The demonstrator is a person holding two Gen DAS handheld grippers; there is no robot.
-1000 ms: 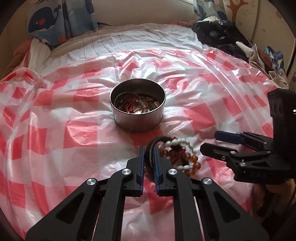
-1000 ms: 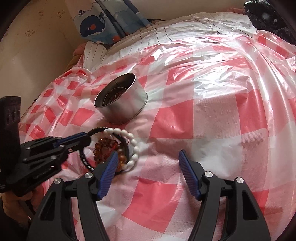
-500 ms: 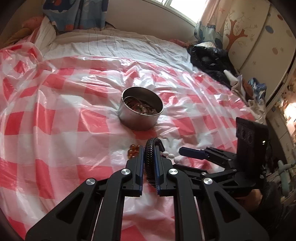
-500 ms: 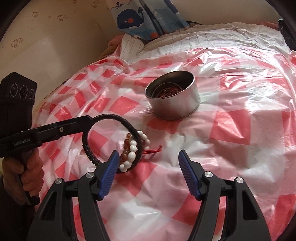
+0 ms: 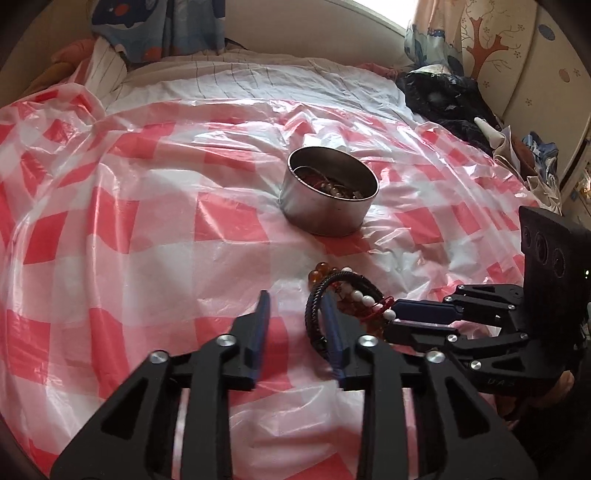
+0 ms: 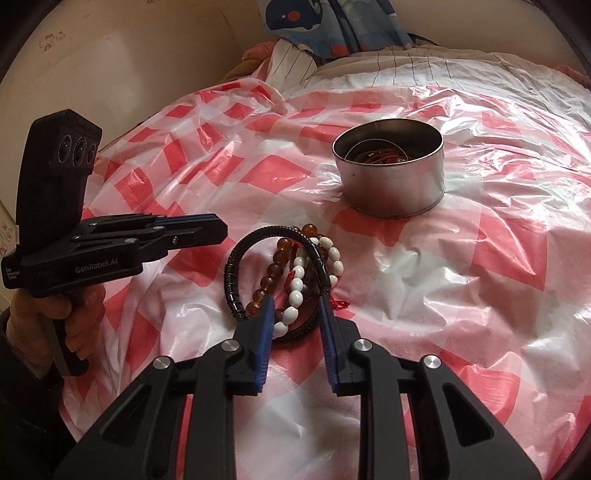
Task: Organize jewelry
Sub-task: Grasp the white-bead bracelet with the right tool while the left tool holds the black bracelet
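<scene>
A tangle of bracelets lies on the red-checked plastic sheet: a black braided bangle [image 6: 236, 266], an amber bead bracelet [image 6: 273, 269] and a white bead bracelet [image 6: 295, 288]. The tangle also shows in the left wrist view [image 5: 332, 291]. My right gripper [image 6: 295, 310] has its jaws partly closed around the white beads and a dark band under them. My left gripper [image 5: 293, 306] is open and empty, just left of the tangle; it appears from the side in the right wrist view [image 6: 210, 230]. A round metal tin [image 6: 391, 173] holding several pieces of jewelry stands beyond the tangle.
The sheet covers a bed with a white striped quilt [image 5: 258, 77] behind it. A whale-print cloth [image 6: 332, 26] lies at the head. Dark clothes [image 5: 443, 96] are piled at the far right.
My left gripper has opened and let go of the black bangle, which now rests on the sheet. My right gripper has moved over the tangle and narrowed its jaws around the white beads.
</scene>
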